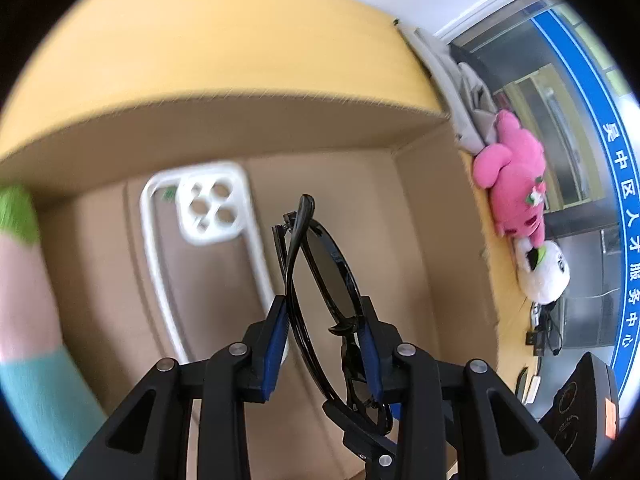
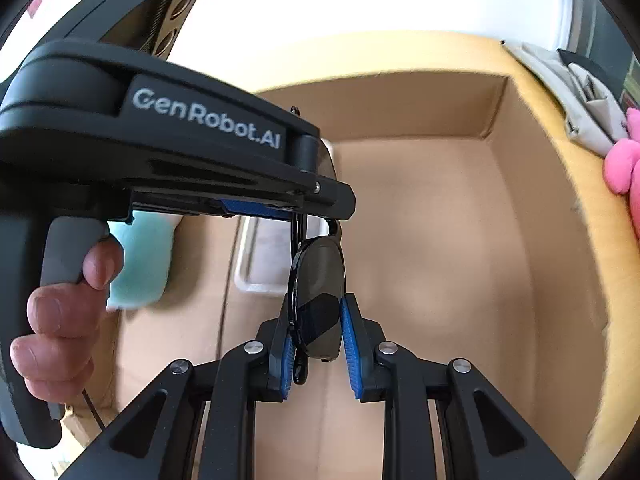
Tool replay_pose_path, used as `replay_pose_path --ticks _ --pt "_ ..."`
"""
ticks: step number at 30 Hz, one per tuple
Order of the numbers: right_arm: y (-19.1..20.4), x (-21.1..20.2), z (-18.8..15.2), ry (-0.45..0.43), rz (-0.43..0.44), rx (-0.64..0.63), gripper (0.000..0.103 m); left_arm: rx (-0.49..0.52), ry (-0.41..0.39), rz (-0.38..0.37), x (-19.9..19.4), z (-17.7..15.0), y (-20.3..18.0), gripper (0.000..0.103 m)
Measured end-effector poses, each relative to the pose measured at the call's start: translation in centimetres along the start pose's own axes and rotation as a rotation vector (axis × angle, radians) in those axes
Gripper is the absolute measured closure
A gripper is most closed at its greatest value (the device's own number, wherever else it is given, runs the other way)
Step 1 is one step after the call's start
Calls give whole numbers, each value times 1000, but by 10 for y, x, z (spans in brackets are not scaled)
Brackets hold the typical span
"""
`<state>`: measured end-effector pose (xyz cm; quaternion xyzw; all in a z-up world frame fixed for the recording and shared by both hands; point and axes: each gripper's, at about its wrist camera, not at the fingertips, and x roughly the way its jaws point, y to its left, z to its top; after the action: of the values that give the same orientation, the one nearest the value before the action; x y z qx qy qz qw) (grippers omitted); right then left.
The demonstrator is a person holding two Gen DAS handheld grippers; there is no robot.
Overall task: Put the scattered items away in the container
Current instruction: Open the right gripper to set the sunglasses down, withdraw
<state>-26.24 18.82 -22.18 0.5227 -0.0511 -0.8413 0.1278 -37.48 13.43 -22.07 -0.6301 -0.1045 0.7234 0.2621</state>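
Observation:
A pair of black sunglasses (image 1: 332, 276) with dark lenses hangs above the open cardboard box (image 1: 240, 128), held from both sides. In the left wrist view my left gripper (image 1: 324, 312) is shut on one lens, its blue pads against the frame. In the right wrist view my right gripper (image 2: 316, 320) is shut on the other lens of the sunglasses (image 2: 320, 276). The left gripper (image 2: 320, 210) reaches in from the upper left, with a hand (image 2: 60, 320) on its grey handle. A clear phone case (image 1: 208, 216) lies on the box floor beneath.
A soft teal, pink and green item (image 1: 24, 280) lies in the box at the left. Outside the right wall, on the yellow table (image 1: 200, 40), lie a pink plush (image 1: 516, 176), a white plush (image 1: 544, 272) and a grey cloth (image 1: 468, 96). The right half of the box floor (image 2: 440, 240) is bare.

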Motion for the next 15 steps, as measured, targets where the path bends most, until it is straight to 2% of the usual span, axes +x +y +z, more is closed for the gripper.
replay_pose_path --ticks 7,11,15 --pt "-52 14 29 2 -34 57 80 47 5 -17 36 45 -11 70" --pt "-75 22 22 28 -29 93 80 51 28 -13 57 60 -11 70" --pt "-90 30 15 64 -19 129 80 60 51 4 70 61 -11 70"
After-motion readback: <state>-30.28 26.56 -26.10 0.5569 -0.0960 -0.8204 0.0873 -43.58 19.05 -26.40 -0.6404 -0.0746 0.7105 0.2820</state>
